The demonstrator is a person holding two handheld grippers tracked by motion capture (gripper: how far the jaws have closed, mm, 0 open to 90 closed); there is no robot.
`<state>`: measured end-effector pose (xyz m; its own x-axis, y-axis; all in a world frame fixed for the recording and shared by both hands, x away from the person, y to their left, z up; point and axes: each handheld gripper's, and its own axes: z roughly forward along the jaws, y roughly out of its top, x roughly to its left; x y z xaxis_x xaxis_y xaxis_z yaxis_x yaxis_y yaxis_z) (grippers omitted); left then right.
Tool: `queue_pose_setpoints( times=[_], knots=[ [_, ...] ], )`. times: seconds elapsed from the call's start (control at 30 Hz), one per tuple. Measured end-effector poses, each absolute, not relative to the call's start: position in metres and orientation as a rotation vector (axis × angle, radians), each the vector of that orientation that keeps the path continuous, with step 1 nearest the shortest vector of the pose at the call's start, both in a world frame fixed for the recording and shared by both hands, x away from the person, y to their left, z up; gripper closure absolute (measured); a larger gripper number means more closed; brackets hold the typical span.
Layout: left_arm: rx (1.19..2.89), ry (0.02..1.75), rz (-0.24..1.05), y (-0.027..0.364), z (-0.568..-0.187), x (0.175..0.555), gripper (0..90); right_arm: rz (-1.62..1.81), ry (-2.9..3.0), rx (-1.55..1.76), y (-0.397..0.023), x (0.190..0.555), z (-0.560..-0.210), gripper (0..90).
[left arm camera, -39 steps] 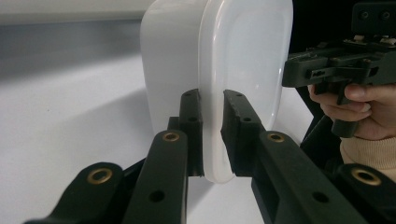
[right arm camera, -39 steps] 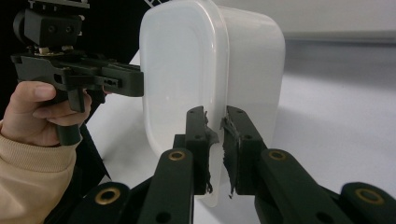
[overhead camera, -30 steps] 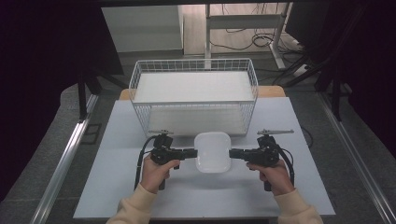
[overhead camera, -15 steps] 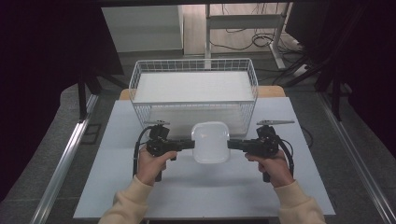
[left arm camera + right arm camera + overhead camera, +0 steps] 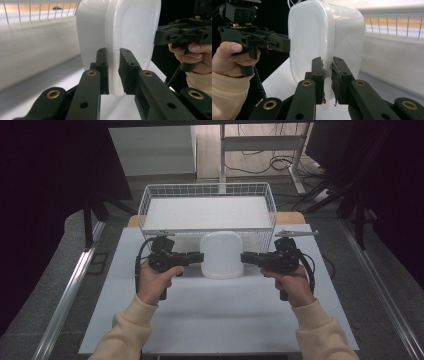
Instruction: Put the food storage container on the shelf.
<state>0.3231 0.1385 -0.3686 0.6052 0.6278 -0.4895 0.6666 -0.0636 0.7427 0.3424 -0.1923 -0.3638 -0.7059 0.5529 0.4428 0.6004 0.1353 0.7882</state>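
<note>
A white plastic container hangs in the air, tipped on edge, just in front of the wire basket. My left gripper is shut on its left rim and my right gripper is shut on its right rim. In the left gripper view the two black jaws of the left gripper pinch the thin rim of the container. The right gripper view shows the right gripper clamped on the opposite rim of the container, its pad lining frayed.
The white wire basket has a white liner and stands at the back of the white table. Black posts, cables and metal rails surround the table on the floor. A person's hands in cream sleeves hold both grippers.
Both grippers have lifted the container off the table and carried it up and away, closer to the basket. The grips have not changed.
</note>
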Motion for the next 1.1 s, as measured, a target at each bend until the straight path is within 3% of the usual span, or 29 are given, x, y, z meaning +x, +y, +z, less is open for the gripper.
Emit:
queue_pose_setpoints(
  times=[0.7, 1.1],
  knots=[
    [1.746, 1.044, 0.049, 0.148, -0.307, 0.347, 78.7, -1.749, -2.357, -1.137, -0.18, 0.369, -0.308, 79.9],
    [1.73, 1.046, 0.036, 0.162, -0.277, 0.382, 78.6, -1.763, -2.355, -1.13, -0.167, 0.401, -0.274, 79.9]
  ],
)
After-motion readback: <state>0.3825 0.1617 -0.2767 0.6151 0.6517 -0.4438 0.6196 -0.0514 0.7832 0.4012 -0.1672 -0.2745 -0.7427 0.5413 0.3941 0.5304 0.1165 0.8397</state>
